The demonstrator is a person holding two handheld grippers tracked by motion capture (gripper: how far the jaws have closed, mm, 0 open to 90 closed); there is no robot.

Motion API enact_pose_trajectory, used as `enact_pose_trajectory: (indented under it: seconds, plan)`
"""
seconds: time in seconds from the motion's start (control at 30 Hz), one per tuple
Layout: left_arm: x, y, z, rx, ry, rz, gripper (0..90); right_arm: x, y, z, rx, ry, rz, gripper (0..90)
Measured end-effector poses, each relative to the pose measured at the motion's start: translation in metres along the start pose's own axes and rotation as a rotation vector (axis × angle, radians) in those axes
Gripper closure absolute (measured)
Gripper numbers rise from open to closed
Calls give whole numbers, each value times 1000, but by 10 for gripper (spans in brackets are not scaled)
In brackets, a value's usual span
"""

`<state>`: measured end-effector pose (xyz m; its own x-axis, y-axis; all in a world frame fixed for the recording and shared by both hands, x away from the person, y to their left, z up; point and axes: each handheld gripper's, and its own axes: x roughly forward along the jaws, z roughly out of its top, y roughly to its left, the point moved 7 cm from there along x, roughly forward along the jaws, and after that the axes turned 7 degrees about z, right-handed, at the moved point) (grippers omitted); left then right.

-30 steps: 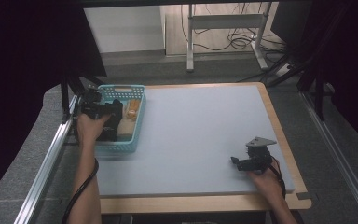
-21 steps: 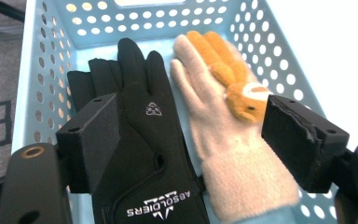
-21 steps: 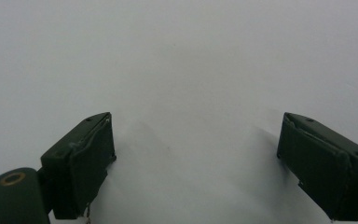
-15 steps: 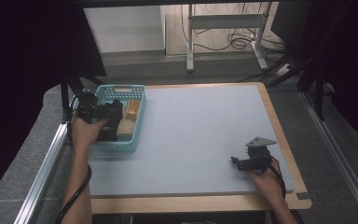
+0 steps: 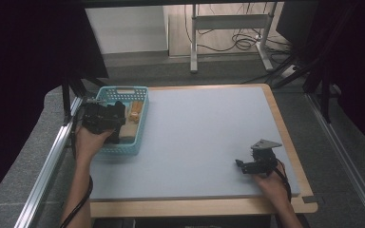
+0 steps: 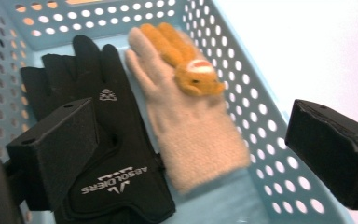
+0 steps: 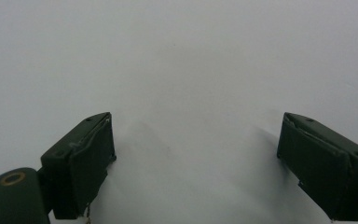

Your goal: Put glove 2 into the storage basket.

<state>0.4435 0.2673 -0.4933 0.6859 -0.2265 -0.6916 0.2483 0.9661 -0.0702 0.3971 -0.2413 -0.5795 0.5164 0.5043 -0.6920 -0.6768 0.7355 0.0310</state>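
Both grippers (image 6: 191,154) (image 7: 196,168) wide apart, empty.

The high view looks forward and down from the person's side onto the whole grey table (image 5: 204,137), far enough back to take in the floor beyond. The left gripper view rides close above the blue basket (image 6: 261,140), looking along its own jaws at a black glove (image 6: 107,140) and a beige glove (image 6: 186,135); that basket (image 5: 140,121) sits at the table's left edge in the high view. The right gripper view looks closely down at bare tabletop (image 7: 191,70)
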Motion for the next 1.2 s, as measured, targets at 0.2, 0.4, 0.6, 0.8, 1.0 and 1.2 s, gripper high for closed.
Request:
enact_pose_trajectory:
  seconds: [0.2, 0.4, 0.6, 0.8, 1.0, 1.2]
  plan:
    - [-5, -9, -3, 1, -21, -31, 19, 0, 0, 0, 0, 0, 0, 106]
    - [-9, -19, -6, 14, -40, -64, 12, 0, 0, 0, 0, 0, 0, 106]
    - [-13, -26, -9, 45, -43, -62, 4, 0, 0, 0, 0, 0, -1, 106]
    - [-16, -32, -12, 56, -57, -74, 3, 0, 0, 0, 0, 0, 0, 106]
    - [-20, -41, -14, 82, -74, -73, 3, 0, 0, 0, -1, 0, -1, 106]
    - [-22, -53, -15, 112, -83, -76, 2, 0, 0, 0, -1, 0, -1, 106]
